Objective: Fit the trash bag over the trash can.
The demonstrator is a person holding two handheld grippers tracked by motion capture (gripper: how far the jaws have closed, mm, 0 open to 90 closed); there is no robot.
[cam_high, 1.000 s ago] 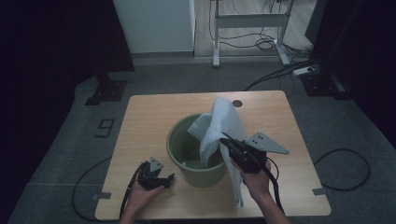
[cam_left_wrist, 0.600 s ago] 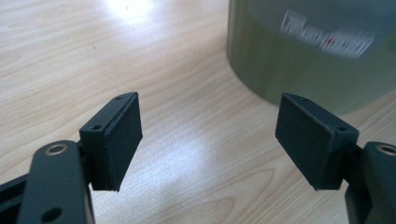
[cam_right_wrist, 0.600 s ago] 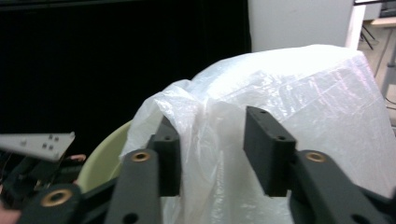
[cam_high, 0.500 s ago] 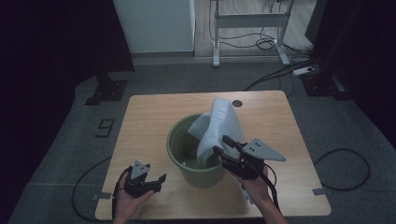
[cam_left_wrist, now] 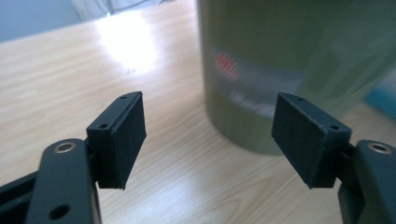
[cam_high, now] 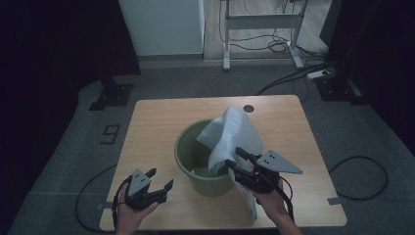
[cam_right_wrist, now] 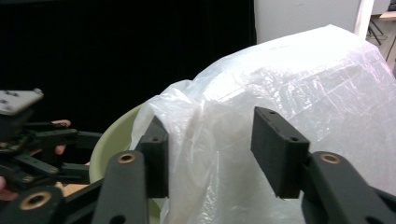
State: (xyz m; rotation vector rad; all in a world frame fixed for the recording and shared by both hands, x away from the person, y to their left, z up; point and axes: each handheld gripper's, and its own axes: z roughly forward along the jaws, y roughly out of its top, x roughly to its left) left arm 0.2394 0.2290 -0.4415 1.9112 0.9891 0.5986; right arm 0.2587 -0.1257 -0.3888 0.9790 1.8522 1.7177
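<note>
While the left gripper (cam_high: 157, 185) at lower left stands spread and empty, the right gripper (cam_high: 236, 159), jaws just narrowing, straddles the white bag (cam_high: 235, 134) unpinched over the green bucket (cam_high: 188, 161).

Grey carpet floor (cam_high: 73, 161), dark curtains (cam_high: 54, 44), white cabinet (cam_high: 161, 27), trailing cables (cam_high: 279, 46).

Wooden table (cam_high: 161, 122) w/ round cable hole (cam_high: 248, 108) near far edge. Grey carpet floor (cam_high: 73, 156), a "9" mark (cam_high: 110, 133) left of table. White cabinet (cam_high: 161, 27) at back, metal desk frame (cam_high: 259, 22) beside it, cables (cam_high: 279, 46) under it. Black stand base (cam_high: 111, 95) far left. Power strip (cam_high: 318, 74), prob., at right.
</note>
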